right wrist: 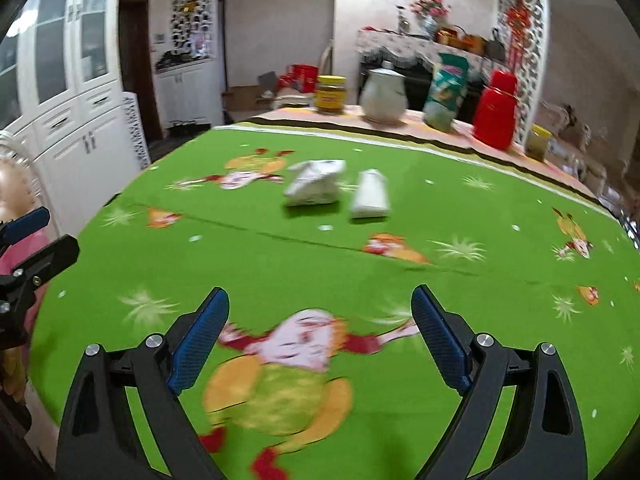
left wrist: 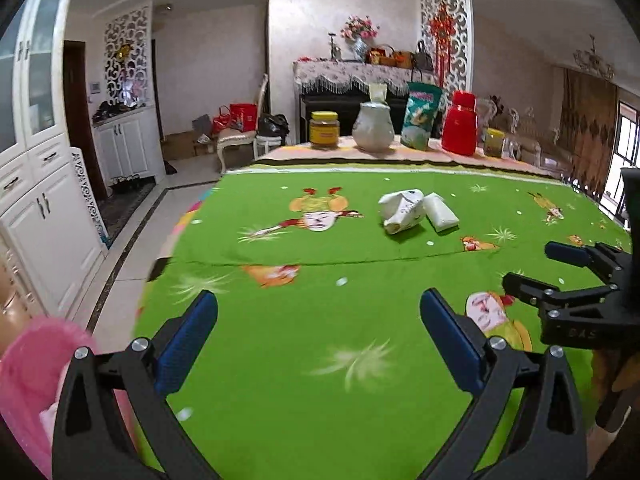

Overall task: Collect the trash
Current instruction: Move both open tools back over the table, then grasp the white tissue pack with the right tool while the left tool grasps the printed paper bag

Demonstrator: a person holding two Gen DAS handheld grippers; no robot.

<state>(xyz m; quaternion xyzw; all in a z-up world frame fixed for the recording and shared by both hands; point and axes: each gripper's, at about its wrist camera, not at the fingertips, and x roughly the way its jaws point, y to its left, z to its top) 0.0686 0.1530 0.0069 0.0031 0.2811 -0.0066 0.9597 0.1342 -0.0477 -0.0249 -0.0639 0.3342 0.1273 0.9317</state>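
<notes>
A crumpled white paper carton (left wrist: 401, 211) (right wrist: 314, 183) and a white tissue pack (left wrist: 440, 212) (right wrist: 371, 195) lie side by side on the green cartoon tablecloth (left wrist: 304, 344) (right wrist: 280, 256), past the table's middle. My left gripper (left wrist: 319, 312) is open and empty over the near edge, well short of them. My right gripper (right wrist: 320, 312) is open and empty too, also near the front; it shows at the right of the left wrist view (left wrist: 532, 266).
At the table's far edge stand a yellow-lidded jar (left wrist: 324, 129), a white jug (left wrist: 373, 125), a green snack bag (left wrist: 421, 116), a red flask (left wrist: 461, 123) and a small yellow jar (left wrist: 494, 143). White cabinets (left wrist: 44, 200) line the left wall. Something pink (left wrist: 28, 376) sits at lower left.
</notes>
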